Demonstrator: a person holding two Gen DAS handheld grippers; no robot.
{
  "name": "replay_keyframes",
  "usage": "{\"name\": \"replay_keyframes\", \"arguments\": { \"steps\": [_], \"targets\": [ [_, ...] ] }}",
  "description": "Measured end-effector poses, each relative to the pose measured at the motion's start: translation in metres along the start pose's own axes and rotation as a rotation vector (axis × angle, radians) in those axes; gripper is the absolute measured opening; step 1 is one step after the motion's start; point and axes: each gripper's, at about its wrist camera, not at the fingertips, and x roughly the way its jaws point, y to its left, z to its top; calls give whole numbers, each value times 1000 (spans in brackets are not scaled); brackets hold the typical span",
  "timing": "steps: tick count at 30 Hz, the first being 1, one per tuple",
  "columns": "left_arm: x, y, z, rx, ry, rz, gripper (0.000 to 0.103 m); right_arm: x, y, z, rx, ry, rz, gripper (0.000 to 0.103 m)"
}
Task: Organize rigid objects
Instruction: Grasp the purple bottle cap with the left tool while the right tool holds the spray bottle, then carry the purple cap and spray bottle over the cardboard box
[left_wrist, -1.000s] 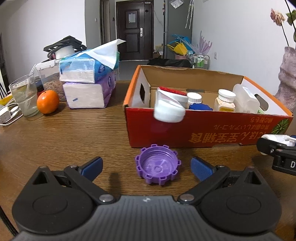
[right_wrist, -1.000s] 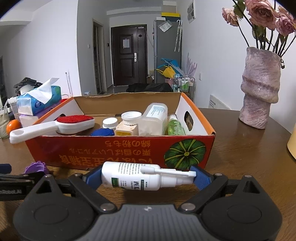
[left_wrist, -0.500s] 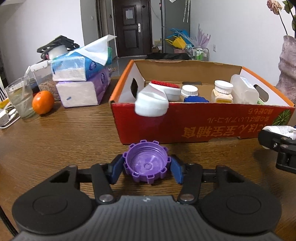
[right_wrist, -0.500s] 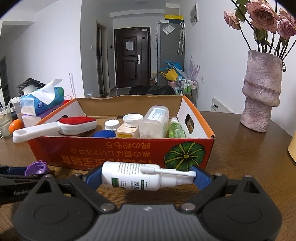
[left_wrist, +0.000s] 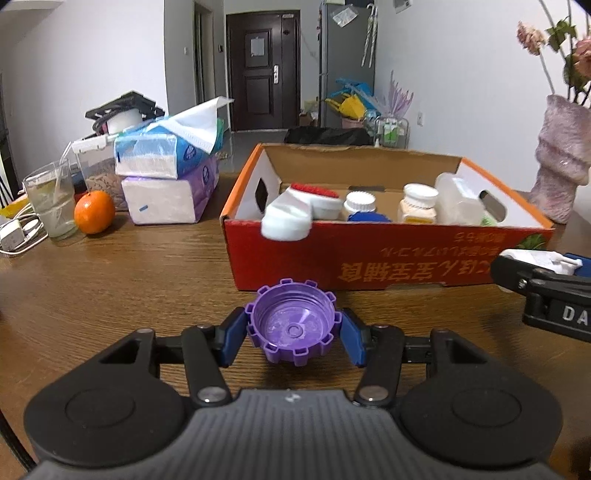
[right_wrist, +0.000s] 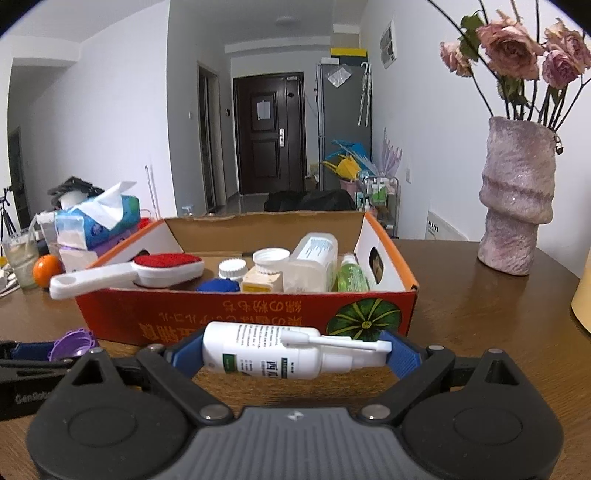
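One vase's roses (right_wrist: 517, 48) fully in right view

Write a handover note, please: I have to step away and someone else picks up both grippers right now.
Left hand-held gripper: shut on the purple cap, just off the table, in front of the box.
Right hand-held gripper: shut on the white spray bottle, held sideways before the box's front wall.
Done: brush, small bottles and a clear jug are in the box.
Left: drop cap and spray bottle into the box.
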Motion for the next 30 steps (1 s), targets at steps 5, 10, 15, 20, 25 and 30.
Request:
{"name": "replay_keyframes", "arguments": {
  "steps": [5, 10, 15, 20, 25, 30],
  "targets": [
    [-21, -5, 0, -5, -41, -32, 55, -13, -9, 5, 25, -34, 2, 97],
    [-40, -10, 4, -8, -79, -59, 55, -26, -16, 11, 41, -71, 0, 97],
    [-52, -11, 10, -20, -114, -73, 55, -37, -20, 18, 50, -108, 0, 97],
    [-59, -14, 19, -24, -145, -80, 55, -44, -20, 24, 40, -132, 6, 97],
    [-64, -20, 30, -28, -187, -85, 55, -47, -19, 29, 25, -151, 6, 97],
    [-61, -26, 42, -42, -218, -73, 55, -47, -20, 36, 26, -165, 2, 97]
  ]
}}
